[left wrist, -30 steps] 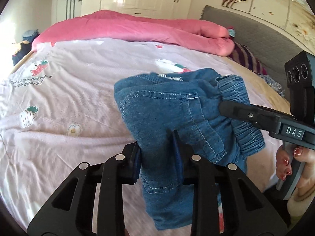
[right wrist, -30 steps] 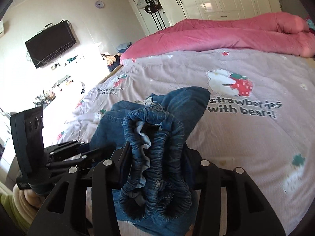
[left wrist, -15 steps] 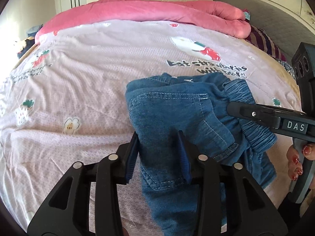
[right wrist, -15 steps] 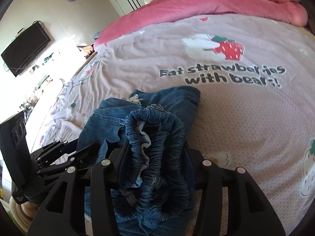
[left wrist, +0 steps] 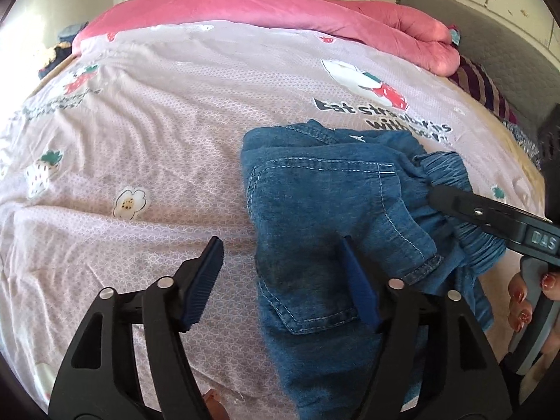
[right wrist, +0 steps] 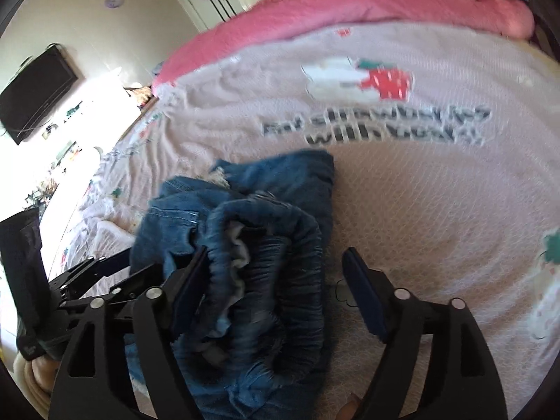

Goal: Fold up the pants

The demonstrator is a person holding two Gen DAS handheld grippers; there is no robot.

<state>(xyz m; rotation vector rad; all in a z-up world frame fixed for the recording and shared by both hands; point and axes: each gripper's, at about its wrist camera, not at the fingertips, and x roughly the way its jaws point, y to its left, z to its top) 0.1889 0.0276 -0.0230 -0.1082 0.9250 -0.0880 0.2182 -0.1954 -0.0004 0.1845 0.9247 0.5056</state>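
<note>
The folded blue jeans [left wrist: 325, 217] lie on the strawberry-print sheet [left wrist: 157, 133], elastic waistband [right wrist: 266, 280] bunched at their right end. My left gripper [left wrist: 280, 245] hangs just over their left edge, jaws opening. One pad [left wrist: 357, 280] rests over the denim and the other pad [left wrist: 206, 276] stands over bare sheet, so nothing is pinched. My right gripper [right wrist: 276, 253] straddles the waistband, jaws opening. Its left pad [right wrist: 189, 283] brushes the fabric and its right pad [right wrist: 364, 294] stands apart. A hand [left wrist: 521, 301] holds that tool.
A rolled pink duvet [left wrist: 280, 10] runs along the far side of the bed. A grey headboard [left wrist: 497, 42] and a striped pillow [left wrist: 483, 87] are at the right. A wall television [right wrist: 35, 87] hangs beyond the bed's left edge. Bare sheet spreads left of the jeans.
Both grippers sank toward the bed with the jeans and then spread their jaws off the denim. The jeans, held up before, now rest on the sheet.
</note>
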